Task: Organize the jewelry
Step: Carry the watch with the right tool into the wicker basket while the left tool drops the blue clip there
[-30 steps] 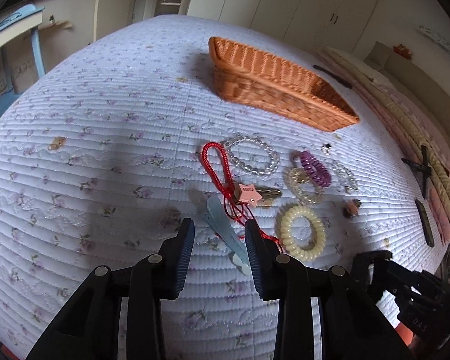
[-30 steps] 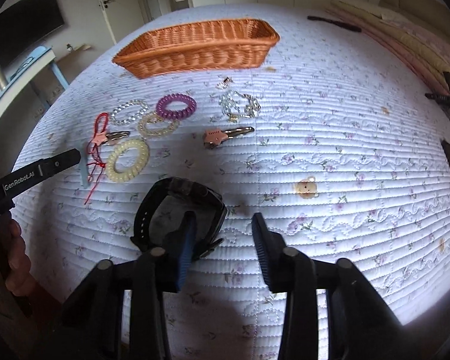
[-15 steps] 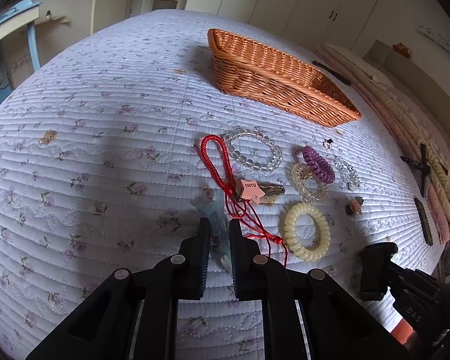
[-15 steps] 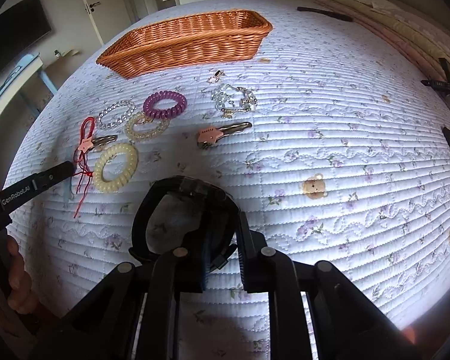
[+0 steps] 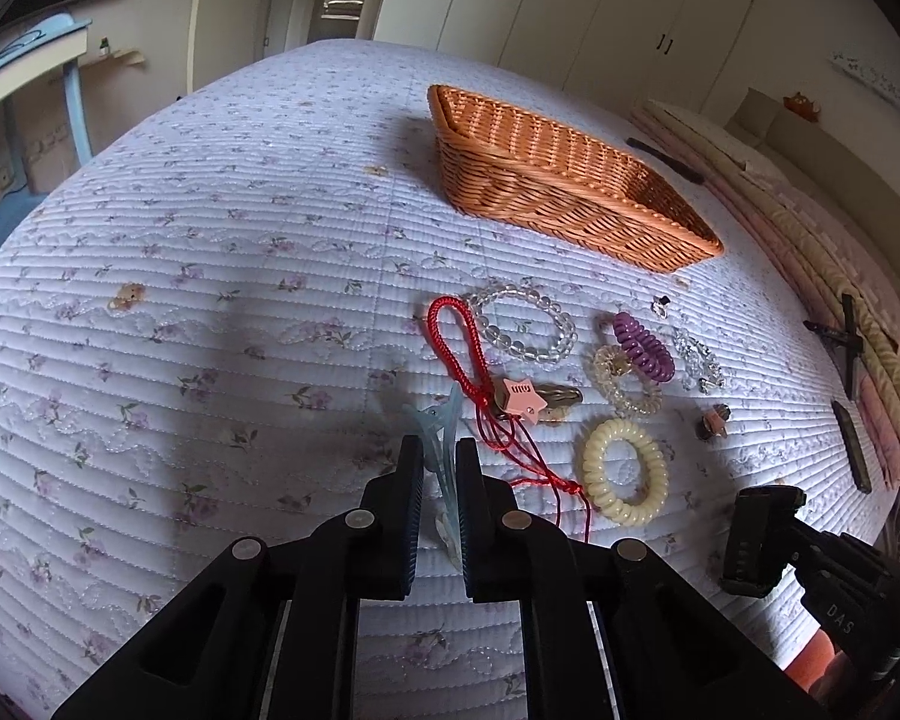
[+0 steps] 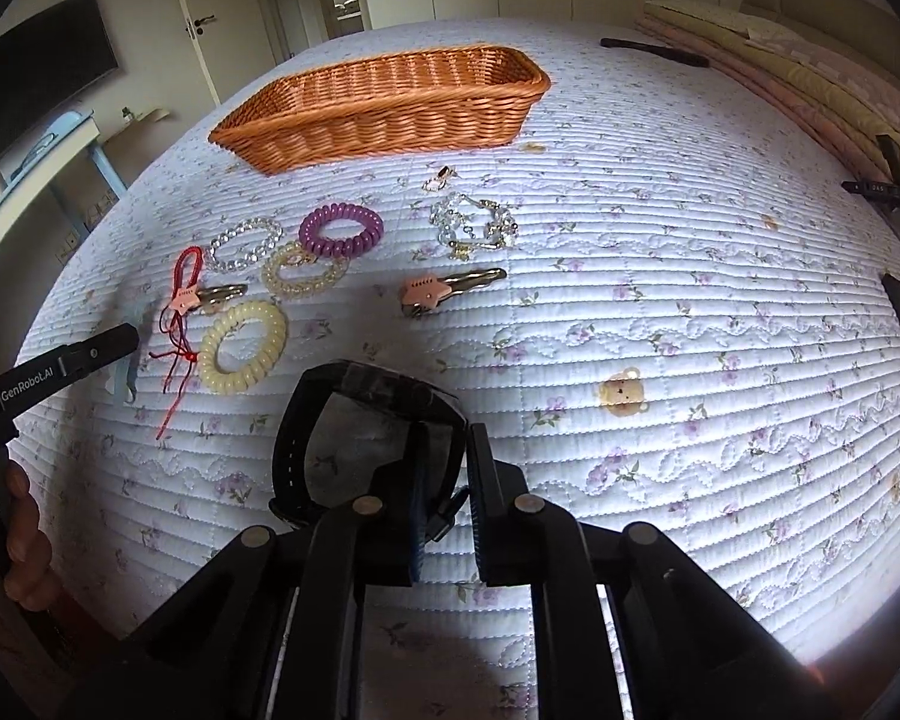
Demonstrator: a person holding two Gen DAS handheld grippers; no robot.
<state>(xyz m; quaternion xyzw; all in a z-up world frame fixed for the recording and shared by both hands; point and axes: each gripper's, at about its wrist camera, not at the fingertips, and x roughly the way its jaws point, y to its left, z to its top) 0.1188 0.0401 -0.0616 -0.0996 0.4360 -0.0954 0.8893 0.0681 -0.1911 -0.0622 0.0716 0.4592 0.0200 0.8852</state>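
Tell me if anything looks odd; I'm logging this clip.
One thing: the red cord is tangled, its loop under the star hair clip and its tails strewn to the cream coil tie. The wicker basket sits upright.

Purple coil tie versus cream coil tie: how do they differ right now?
The purple coil tie is smaller and lies nearer the basket, overlapping a clear glittery tie. The cream coil tie is larger, nearer the grippers, beside the red cord. Both lie flat, ungripped.
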